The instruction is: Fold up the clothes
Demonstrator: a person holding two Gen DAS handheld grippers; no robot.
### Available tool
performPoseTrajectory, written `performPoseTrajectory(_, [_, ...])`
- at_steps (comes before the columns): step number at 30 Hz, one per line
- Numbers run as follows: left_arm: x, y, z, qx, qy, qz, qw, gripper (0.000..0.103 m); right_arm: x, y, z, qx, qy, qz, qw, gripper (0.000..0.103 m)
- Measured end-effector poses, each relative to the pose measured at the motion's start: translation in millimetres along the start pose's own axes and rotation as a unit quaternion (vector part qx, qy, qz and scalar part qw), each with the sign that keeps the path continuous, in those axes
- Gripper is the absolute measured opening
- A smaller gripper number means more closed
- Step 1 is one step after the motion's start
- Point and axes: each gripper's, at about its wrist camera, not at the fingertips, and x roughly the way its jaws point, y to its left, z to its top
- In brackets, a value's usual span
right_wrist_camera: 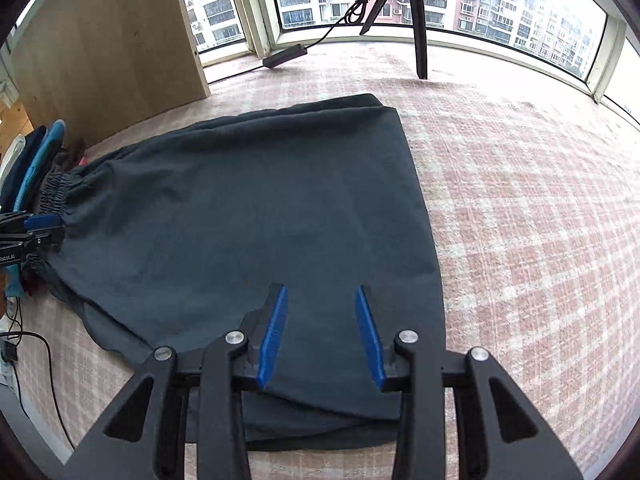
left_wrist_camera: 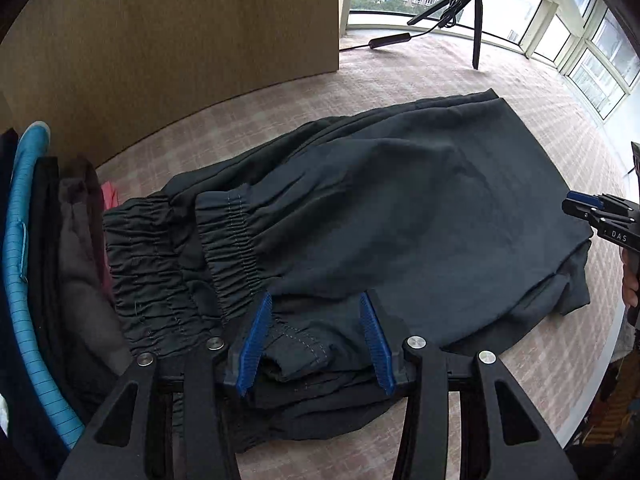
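**A:** One big garment filled both views: the dark trousers [right_wrist_camera: 248, 208] lay folded on the checked bedcover [right_wrist_camera: 520, 220], legs doubled over each other so the pile stayed narrow. Where did you have the hands?

**B:** I had one at each end, I'd say to lift both ends together for the next fold. The elastic waistband [left_wrist_camera: 236, 240] sat at about nine o'clock in the right wrist view, next to the stack of other clothes [left_wrist_camera: 48, 240], and my left gripper [left_wrist_camera: 316, 320] hung over it there.

**A:** Clenched?

**B:** No, released. Its blue pads [left_wrist_camera: 256, 336] stood apart with a bunched cuff between them, not pinched as far as I could tell. My right gripper [right_wrist_camera: 322, 312] was over the hem end at six o'clock, jaws likewise parted above flat cloth, grasping nothing.

**A:** And the tripod [right_wrist_camera: 416, 20]?

**B:** At twelve o'clock by the window, well apart from the cloth.
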Motion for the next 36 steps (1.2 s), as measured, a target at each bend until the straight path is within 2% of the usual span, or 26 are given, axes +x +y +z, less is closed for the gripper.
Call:
performPoseTrajectory(2, [-8,0,0,0.001,-0.003,0.014,0.9999,0.043,9,-7,-5,-0.010,0.024,-0.006,1.000,0.035])
performPoseTrajectory(3, [-13,-1,1,0.002,-0.005,0.024,0.9997,0.043,4,-11,-5,-0.015,0.023,-0.010,1.000,0.035])
performPoseTrajectory(5, [-36,-9,3,-0.002,-0.027,0.031,0.9991,0.043,-16,-24,-1,-0.016,-0.002,-0.007,1.000,0.035])
performPoseTrajectory(7, [-64,-29,0,0.003,-0.061,0.010,0.9981,0.043,-31,-43,8,-0.006,-0.018,0.006,1.000,0.036])
performPoseTrajectory(10, [-91,-88,-13,0.042,-0.094,-0.033,0.9942,0.048,-36,-62,25,-0.007,-0.018,0.022,1.000,0.036])
performPoseTrajectory(11, [-93,-112,-17,0.056,-0.097,-0.053,0.9923,0.053,-35,-67,30,-0.011,-0.016,0.026,0.999,0.036])
performPoseTrajectory(14, [-82,-194,-29,0.115,-0.091,-0.094,0.9847,0.055,-25,-72,44,-0.037,-0.002,0.039,0.999,0.037])
performPoseTrajectory(16, [-69,-242,-34,0.148,-0.090,-0.081,0.9815,0.055,-16,-74,53,-0.057,0.008,0.050,0.997,0.037])
performPoseTrajectory(19, [-39,-280,-31,0.156,-0.064,-0.052,0.9844,0.053,0,-78,68,-0.085,0.013,0.063,0.994,0.046])
performPoseTrajectory(22, [-14,-294,-28,0.154,-0.036,-0.007,0.9874,0.052,22,-83,84,-0.087,0.024,0.088,0.992,0.047])
performPoseTrajectory(23, [-8,-295,-27,0.149,-0.032,0.003,0.9883,0.046,29,-85,88,-0.084,0.030,0.101,0.991,0.047])
performPoseTrajectory(24, [-4,-294,-27,0.139,-0.025,-0.004,0.9900,0.044,36,-86,92,-0.082,0.036,0.113,0.990,0.047])
performPoseTrajectory(26, [3,-292,-29,0.116,-0.008,-0.030,0.9928,0.029,45,-85,97,-0.084,0.039,0.129,0.987,0.047])
performPoseTrajectory(27, [7,-291,-33,0.108,0.001,-0.038,0.9935,0.027,48,-83,100,-0.090,0.038,0.130,0.987,0.047])
performPoseTrajectory(30, [21,-288,-46,0.084,0.024,-0.050,0.9949,0.026,56,-70,108,-0.115,0.034,0.130,0.984,0.047])
performPoseTrajectory(32, [18,-286,-53,0.067,0.012,-0.057,0.9960,0.025,61,-63,115,-0.127,0.031,0.128,0.983,0.047])
performPoseTrajectory(33, [17,-285,-55,0.056,0.021,-0.062,0.9963,0.025,63,-59,118,-0.132,0.030,0.129,0.982,0.047])
performPoseTrajectory(36, [1,-288,-56,0.039,0.030,-0.031,0.9983,0.025,68,-56,128,-0.143,0.027,0.137,0.980,0.047])
